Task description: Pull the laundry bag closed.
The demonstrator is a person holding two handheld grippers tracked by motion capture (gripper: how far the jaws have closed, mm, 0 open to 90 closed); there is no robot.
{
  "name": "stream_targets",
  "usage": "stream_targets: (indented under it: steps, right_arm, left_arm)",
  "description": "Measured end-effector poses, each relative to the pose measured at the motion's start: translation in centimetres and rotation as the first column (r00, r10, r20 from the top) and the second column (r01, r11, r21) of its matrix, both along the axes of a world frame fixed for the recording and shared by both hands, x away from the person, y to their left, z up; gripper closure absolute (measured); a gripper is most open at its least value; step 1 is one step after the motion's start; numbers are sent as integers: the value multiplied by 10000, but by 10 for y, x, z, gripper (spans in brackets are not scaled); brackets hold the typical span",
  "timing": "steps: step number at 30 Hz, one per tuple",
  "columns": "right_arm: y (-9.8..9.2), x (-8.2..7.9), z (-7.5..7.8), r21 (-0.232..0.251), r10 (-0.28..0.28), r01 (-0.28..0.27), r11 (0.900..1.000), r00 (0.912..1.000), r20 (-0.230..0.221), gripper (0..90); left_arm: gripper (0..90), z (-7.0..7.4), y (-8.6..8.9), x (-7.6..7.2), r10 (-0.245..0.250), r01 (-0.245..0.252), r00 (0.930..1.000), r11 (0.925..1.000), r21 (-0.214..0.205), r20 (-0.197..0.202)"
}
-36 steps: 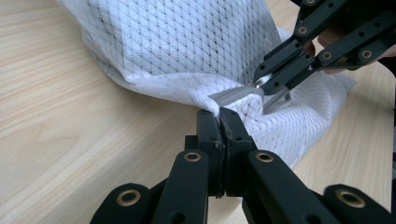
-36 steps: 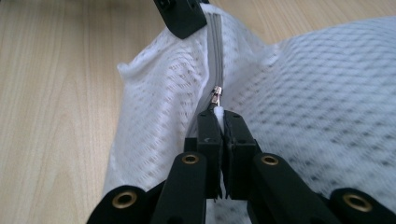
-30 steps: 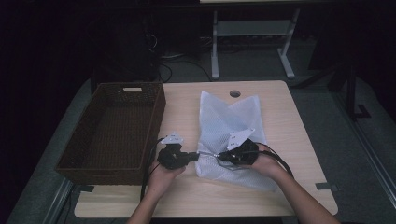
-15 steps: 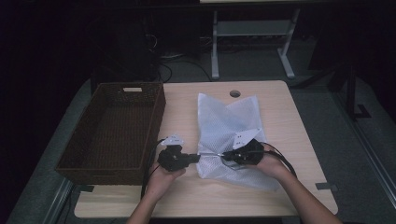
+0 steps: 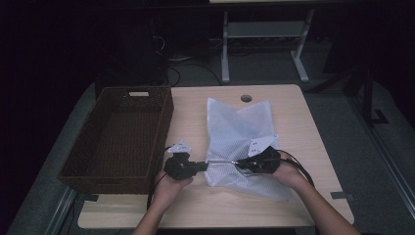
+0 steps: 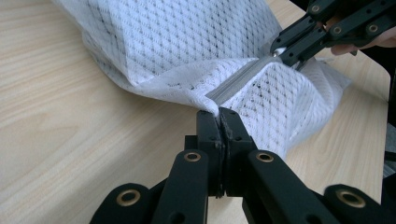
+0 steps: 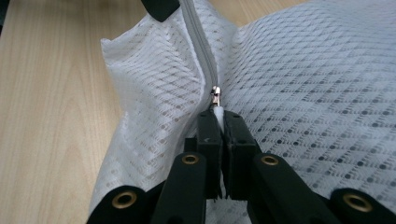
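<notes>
White mesh is pinched between the closed jaws of your left hand-held gripper (image 6: 219, 114), which clamps the near end of the zipper (image 6: 238, 84) at the corner of the mesh laundry bag (image 6: 187, 42). Your right hand-held gripper (image 7: 218, 114) is also closed, its jaws gripping the white tab just below the metal zipper pull (image 7: 215, 95), with the closed zipper line running away from it toward the other gripper. Seen from above, your left hand-held gripper (image 5: 203, 165) and right hand-held gripper (image 5: 241, 164) face each other across the bag's near edge, with the zipper stretched between them. The mesh laundry bag (image 5: 235, 127) lies flat on the wooden table (image 5: 191, 105), spreading from your hands toward the far edge. A dark woven basket (image 5: 122, 132) sits on the table's left side, just beside your left hand.
</notes>
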State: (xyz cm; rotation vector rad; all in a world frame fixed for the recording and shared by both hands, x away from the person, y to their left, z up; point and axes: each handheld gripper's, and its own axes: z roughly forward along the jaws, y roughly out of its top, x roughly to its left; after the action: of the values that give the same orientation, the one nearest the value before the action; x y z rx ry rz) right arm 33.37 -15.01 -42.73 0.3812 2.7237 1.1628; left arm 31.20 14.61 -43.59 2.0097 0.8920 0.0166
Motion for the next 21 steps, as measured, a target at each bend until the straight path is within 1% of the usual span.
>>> stream_targets:
  steps: [3, 5, 7, 10, 12, 17, 19, 21]
  right_arm:
    - [-3, -1, 1, -27, 18, -18, 10000, 10000, 35, 866]
    - [-4, -2, 2, -46, 20, -19, 10000, 10000, 27, 866]
    - [-6, -3, 1, -70, -14, 14, 10000, 10000, 27, 866]
    - [-11, -4, 1, -38, -134, 135, 9999, 9999, 39, 866]
    - [-14, -5, 2, 23, -170, 170, 9999, 9999, 14, 866]
    - [-18, -6, 2, 26, -258, 258, 9997, 9997, 32, 866]
    - [-20, -8, 3, 8, -307, 307, 9995, 9995, 36, 866]
    - [-22, -9, 5, 36, -302, 302, 9995, 9995, 24, 866]
  left_arm:
    - [889, 0, -2, -4, -143, 142, 9999, 9998, 132, 30]
    - [889, 0, -4, -7, -171, 167, 9997, 9995, 272, 163]
    - [889, 0, -3, -9, -133, 126, 9996, 9995, 301, 231]
    - [889, 0, 0, -11, -76, 67, 9995, 9996, 288, 310]
    - [889, 0, 1, -11, -63, 56, 9996, 9996, 264, 289]
    - [889, -1, 1, -12, -69, 59, 9995, 9996, 292, 320]
    - [890, -1, 1, -12, -39, 33, 9996, 9998, 192, 297]
    - [889, -1, 0, -12, -42, 36, 9995, 9998, 185, 310]
